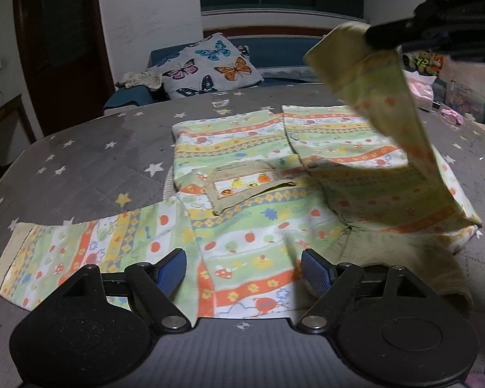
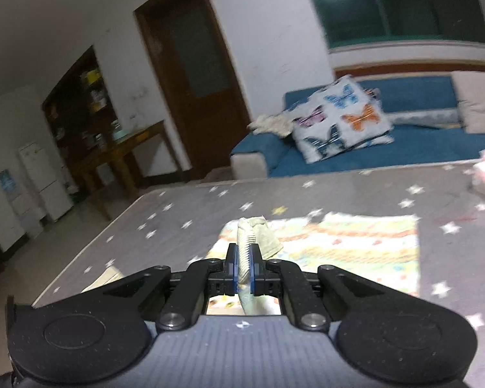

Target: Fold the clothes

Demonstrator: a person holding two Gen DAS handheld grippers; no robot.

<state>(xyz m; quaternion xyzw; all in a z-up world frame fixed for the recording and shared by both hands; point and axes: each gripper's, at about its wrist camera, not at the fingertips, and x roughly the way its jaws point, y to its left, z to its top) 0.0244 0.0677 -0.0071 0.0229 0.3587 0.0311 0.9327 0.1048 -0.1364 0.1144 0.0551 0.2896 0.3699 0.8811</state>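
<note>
My left gripper (image 1: 244,273) hangs low at the bottom centre of the left wrist view, its blue-padded fingers (image 1: 317,273) spread wide apart and grasping nothing. Just beyond them the patterned shirt (image 1: 242,200) lies flat on the grey star-print bench (image 1: 90,168), filling the middle of the frame. Its striped print carries fruit, flowers and mushrooms in orange, green and yellow, and a small beige chest pocket (image 1: 242,187) sits near the centre. One sleeve (image 1: 74,255) stretches flat toward the lower left of the frame, ending in a pale cuff.

The other sleeve (image 1: 388,123) is lifted off the bench and rises diagonally to the upper right of that frame, where my right gripper (image 1: 391,37) pinches its beige cuff. The cloth there is blurred. In the right wrist view my right gripper (image 2: 245,266) sits at the lower centre, fingers clenched on the bunched cuff (image 2: 255,236), which pokes out above and below the pads. Beyond it, the rest of the shirt (image 2: 339,245) lies on the bench in the centre right of the frame.

Past the bench's far edge, a butterfly cushion (image 1: 210,66) rests on a blue sofa (image 2: 420,97). A dark wooden door (image 2: 194,74) stands in the upper middle of the right wrist view.
</note>
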